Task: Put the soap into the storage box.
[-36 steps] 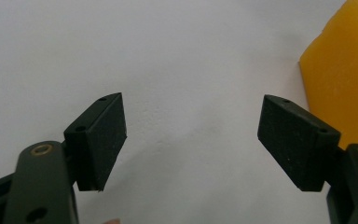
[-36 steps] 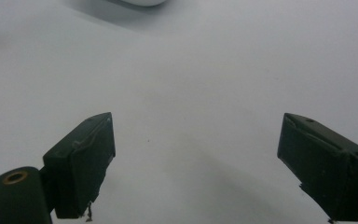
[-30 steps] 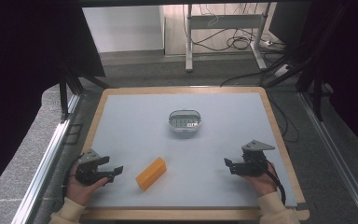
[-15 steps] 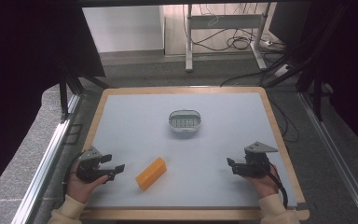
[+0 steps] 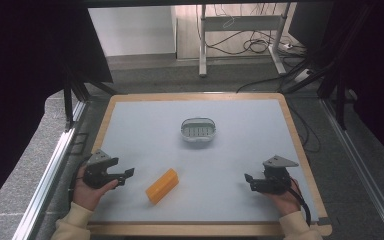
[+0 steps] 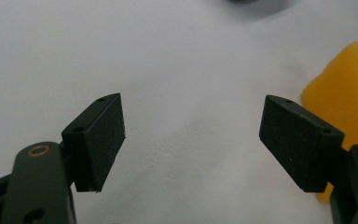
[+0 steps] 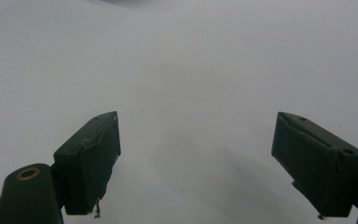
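In the high view a pale table (image 5: 145, 125) with a wooden rim carries two things: a small grey basket (image 5: 198, 130) with a wire handle, a little back of the middle, and an orange block (image 5: 162, 185) lying flat and slantwise, well nearer the person than the basket and slightly to its left. The left gripper (image 5: 129, 173) sits at the near left of the table in the person's left hand (image 5: 87, 187), its tips pointing toward the orange block and stopping just short of it, with bare table between. Its jaws have just been opening and stand wide, with nothing between them. The right gripper (image 5: 248, 178) rests at the near right, well apart from the orange block and the basket, tips pointing inward across the table; its right hand (image 5: 285, 197) comes in from the bottom edge with a cable trailing behind. Nothing lies between either gripper and the block. Beyond the table are grey floor, metal desk legs and loose cables (image 5: 260, 45).

In the left gripper view the left gripper (image 6: 192, 135) shows two black pads held far apart over bare pale table. The orange block (image 6: 349, 88) stands off to the right, partly behind the right-hand pad, outside the gap. A dark blurred edge of the basket (image 6: 256, 3) shows at the top.

In the right gripper view the right gripper (image 7: 196, 161) spreads its pads wide over plain table, holding nothing
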